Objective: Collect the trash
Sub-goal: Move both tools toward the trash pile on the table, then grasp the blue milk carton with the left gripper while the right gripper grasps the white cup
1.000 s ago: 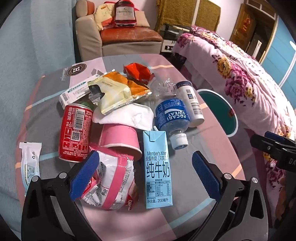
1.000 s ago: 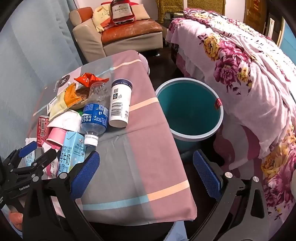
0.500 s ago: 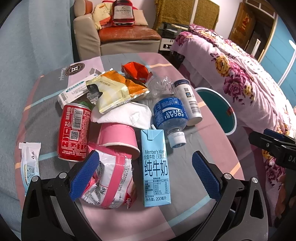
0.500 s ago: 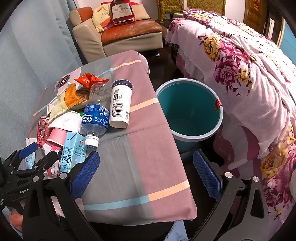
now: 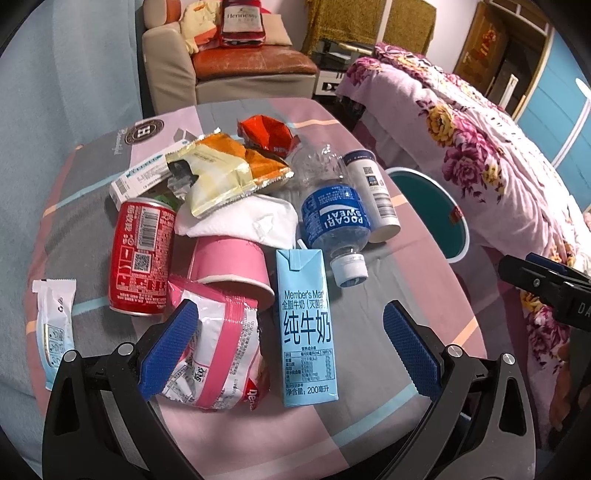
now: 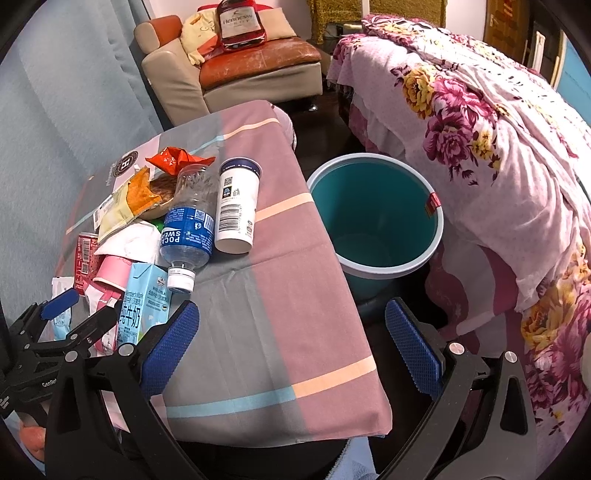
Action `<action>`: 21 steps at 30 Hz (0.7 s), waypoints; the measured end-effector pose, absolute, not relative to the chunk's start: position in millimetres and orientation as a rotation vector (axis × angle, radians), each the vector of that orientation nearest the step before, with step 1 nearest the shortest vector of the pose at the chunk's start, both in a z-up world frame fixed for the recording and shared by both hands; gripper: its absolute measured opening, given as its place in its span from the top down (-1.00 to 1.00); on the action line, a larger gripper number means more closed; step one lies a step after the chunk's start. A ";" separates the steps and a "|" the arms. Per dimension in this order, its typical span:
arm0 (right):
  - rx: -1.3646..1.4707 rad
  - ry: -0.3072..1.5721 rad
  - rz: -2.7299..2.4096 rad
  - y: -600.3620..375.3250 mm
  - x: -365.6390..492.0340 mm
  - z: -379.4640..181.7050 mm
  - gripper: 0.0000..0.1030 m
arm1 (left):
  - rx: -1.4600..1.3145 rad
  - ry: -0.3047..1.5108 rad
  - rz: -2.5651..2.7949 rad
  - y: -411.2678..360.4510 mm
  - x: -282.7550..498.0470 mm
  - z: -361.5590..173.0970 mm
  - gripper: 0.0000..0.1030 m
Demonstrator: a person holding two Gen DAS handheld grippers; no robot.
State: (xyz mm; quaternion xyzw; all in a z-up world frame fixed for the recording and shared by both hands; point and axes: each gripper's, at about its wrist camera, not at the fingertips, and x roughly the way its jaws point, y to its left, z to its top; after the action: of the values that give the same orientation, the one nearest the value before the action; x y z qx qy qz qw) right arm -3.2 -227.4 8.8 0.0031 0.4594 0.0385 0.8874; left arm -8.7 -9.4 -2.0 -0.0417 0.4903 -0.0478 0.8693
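Straight ahead of the left gripper (image 5: pixel 291 345), between its wide-apart fingers, lies the light blue milk carton (image 5: pixel 308 325). The pink-and-white crinkled snack bag (image 5: pixel 218 354) lies against its left finger. Beyond the bag lies the pink paper cup (image 5: pixel 231 264), with the red soda can (image 5: pixel 142 258) to its left. The teal plastic bin (image 6: pixel 373 218) stands ahead of the right gripper (image 6: pixel 291 343), past the table's right edge.

Nearest my tool, a pale blue milk carton (image 5: pixel 308 325) reads "Member's Mark", "纯牛奶" and "200毫升". Just beyond the carton, a lying bottle (image 5: pixel 334 218) has a blue label reading "POCARI SWEAT", upside down. Far behind the carton, a large bottle-shaped cushion (image 5: pixel 242 20) on the sofa reads "Hennessy".
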 end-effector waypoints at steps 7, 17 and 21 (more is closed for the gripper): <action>0.051 0.990 0.095 -235.8 -3.6 1.2 -0.88 | -0.050 1.070 -0.094 -9.8 -10.1 -11.6 -0.82; 0.154 0.960 0.140 -252.0 -1.9 -11.2 -0.88 | 0.015 1.174 -0.168 -27.6 -1.9 -32.3 -0.42; 0.170 0.990 0.133 -256.7 2.3 -19.5 -0.88 | 0.000 1.221 -0.189 -27.2 2.5 -45.6 0.20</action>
State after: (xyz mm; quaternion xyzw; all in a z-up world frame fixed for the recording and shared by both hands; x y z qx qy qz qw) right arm 2.3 -256.7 -19.5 0.0813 0.4740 0.0639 0.8744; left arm 2.5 -27.2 -45.6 0.0001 0.5722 -0.0885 0.8153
